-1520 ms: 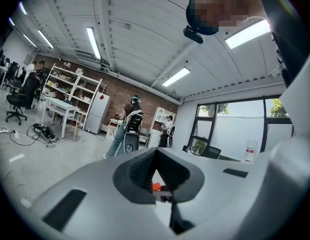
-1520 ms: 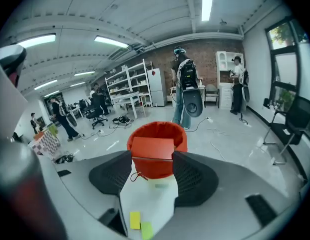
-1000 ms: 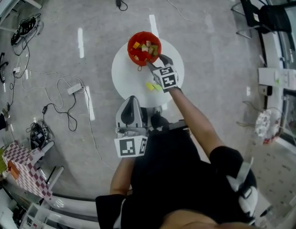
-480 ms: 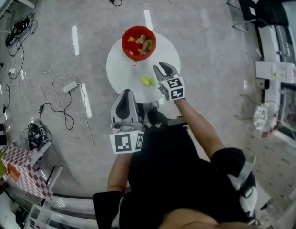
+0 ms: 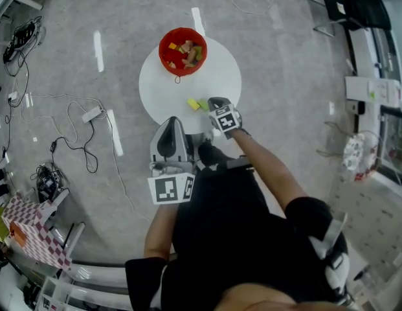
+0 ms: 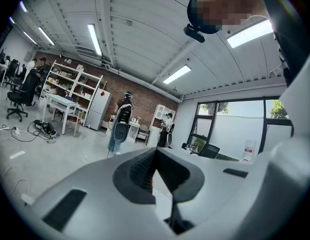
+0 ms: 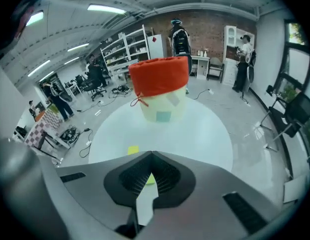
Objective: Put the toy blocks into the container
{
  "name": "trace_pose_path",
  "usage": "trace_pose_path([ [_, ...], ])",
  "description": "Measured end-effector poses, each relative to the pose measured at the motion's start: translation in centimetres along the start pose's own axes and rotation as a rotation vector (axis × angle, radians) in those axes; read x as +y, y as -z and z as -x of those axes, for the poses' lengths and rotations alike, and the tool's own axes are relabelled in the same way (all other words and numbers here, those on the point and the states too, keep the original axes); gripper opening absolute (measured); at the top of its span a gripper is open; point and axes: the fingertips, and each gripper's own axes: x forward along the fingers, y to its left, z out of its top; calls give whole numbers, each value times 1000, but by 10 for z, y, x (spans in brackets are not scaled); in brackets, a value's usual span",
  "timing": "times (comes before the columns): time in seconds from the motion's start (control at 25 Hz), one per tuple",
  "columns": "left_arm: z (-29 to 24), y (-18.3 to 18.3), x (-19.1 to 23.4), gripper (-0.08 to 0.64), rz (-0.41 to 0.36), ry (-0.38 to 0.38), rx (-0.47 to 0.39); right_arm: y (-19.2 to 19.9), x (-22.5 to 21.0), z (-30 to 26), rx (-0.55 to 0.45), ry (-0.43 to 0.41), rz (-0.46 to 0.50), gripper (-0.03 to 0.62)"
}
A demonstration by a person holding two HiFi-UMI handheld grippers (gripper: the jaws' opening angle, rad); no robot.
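Note:
A red fabric container (image 5: 182,49) holding several toy blocks stands at the far side of the round white table (image 5: 220,76). It also shows in the right gripper view as a red-rimmed container (image 7: 158,86). A yellow block (image 5: 193,103) and a green block (image 5: 203,103) lie near the table's front edge. My right gripper (image 5: 215,102) hangs tilted down just right of the green block. Its jaws have just been closing and stand shut (image 7: 152,154) with nothing between the pads. The green block (image 7: 150,179) shows on the table behind the tips, and the yellow block (image 7: 133,149) lies to its left. My left gripper (image 5: 171,125) is shut and empty below the table edge.
Cables and a power strip (image 5: 92,115) lie on the grey floor left of the table. A black chair (image 5: 356,8) stands at the far right. The left gripper view looks level across the room at shelves (image 6: 65,84) and standing people.
My right gripper came away from the red container toward the table's front edge and sank beside the green block. Its jaws went from open to shut. The left gripper stayed put.

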Motion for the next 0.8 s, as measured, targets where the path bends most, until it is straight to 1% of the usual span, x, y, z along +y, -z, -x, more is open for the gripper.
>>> trace_pose_path([
  [0.12,3,4,-2,-3,6,0,11,19,6,-11,54,-18,18,5],
  [0.28,7,9,1,-3,9,-13,21,35,16,-25,102,-48,49,95],
  [0.4,9,12,2,-3,15,-22,26,51,17,-35,155,-48,77,134],
  [0.6,13,13,0,-3,6,-24,30,67,14,-44,217,-36,98,150],
  [0.68,13,11,-1,-3,-2,-23,27,71,15,-48,231,-45,92,150],
  [0.8,14,10,-1,-3,-7,-25,27,74,10,-53,244,-31,93,150],
])
